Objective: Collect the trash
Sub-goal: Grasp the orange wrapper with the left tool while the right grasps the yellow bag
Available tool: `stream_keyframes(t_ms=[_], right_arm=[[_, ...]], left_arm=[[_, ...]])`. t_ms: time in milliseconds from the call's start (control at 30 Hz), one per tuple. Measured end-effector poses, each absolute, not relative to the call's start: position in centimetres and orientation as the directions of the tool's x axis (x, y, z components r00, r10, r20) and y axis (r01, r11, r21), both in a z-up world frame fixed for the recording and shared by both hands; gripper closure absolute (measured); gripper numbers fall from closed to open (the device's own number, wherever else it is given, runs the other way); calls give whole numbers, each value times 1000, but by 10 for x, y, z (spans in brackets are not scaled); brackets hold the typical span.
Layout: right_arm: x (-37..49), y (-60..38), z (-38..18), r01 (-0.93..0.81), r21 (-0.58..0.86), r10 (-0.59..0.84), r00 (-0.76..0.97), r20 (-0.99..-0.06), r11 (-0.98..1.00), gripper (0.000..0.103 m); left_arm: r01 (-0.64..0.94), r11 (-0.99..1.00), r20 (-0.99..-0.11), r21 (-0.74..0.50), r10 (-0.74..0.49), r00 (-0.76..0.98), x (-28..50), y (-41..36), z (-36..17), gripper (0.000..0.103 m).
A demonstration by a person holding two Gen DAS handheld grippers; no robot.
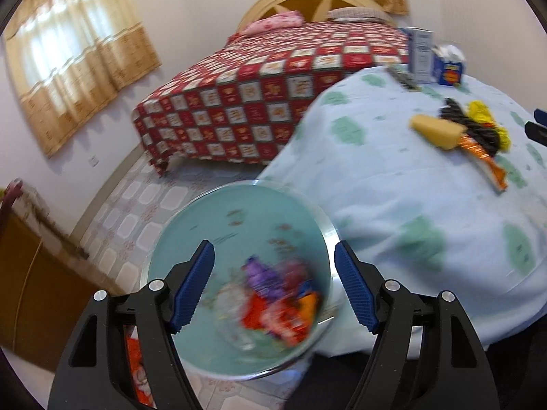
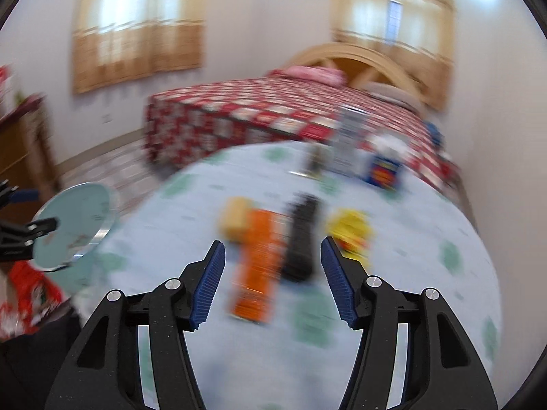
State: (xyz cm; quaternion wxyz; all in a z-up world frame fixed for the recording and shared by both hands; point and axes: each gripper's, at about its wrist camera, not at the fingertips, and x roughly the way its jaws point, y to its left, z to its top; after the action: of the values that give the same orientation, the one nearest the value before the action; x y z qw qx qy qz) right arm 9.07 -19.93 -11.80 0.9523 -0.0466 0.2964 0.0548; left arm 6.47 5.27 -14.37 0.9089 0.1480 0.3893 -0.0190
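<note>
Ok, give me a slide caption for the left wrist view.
Open left gripper above a teal bin holding wrappers, beside the table.

A home bedroom: a bed (image 1: 273, 95) with a red-and-white checked cover, a pink pillow (image 1: 275, 22) and an arched wooden headboard (image 1: 307, 0) stands against the wall, tan curtains (image 1: 78, 65) hang over the windows, and the floor (image 1: 136, 212) is patterned tile.

Motion blur smears the wrappers (image 1: 277, 307) inside the bin (image 1: 191, 239) into unreadable colour patches, blurs the orange packet (image 2: 258, 266), black item (image 2: 301, 239) and yellow item (image 2: 352, 229) on the bench (image 2: 410, 273), and the frame edge cuts off the right tongs (image 1: 536, 124).
</note>
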Motion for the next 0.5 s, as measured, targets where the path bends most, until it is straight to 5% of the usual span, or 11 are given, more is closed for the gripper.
stream_keyframes(t_ms=[500], right_arm=[[70, -331, -156, 139, 37, -89, 791, -605, 990, 45]], left_arm=[[297, 932, -737, 206, -52, 674, 101, -99, -147, 31]])
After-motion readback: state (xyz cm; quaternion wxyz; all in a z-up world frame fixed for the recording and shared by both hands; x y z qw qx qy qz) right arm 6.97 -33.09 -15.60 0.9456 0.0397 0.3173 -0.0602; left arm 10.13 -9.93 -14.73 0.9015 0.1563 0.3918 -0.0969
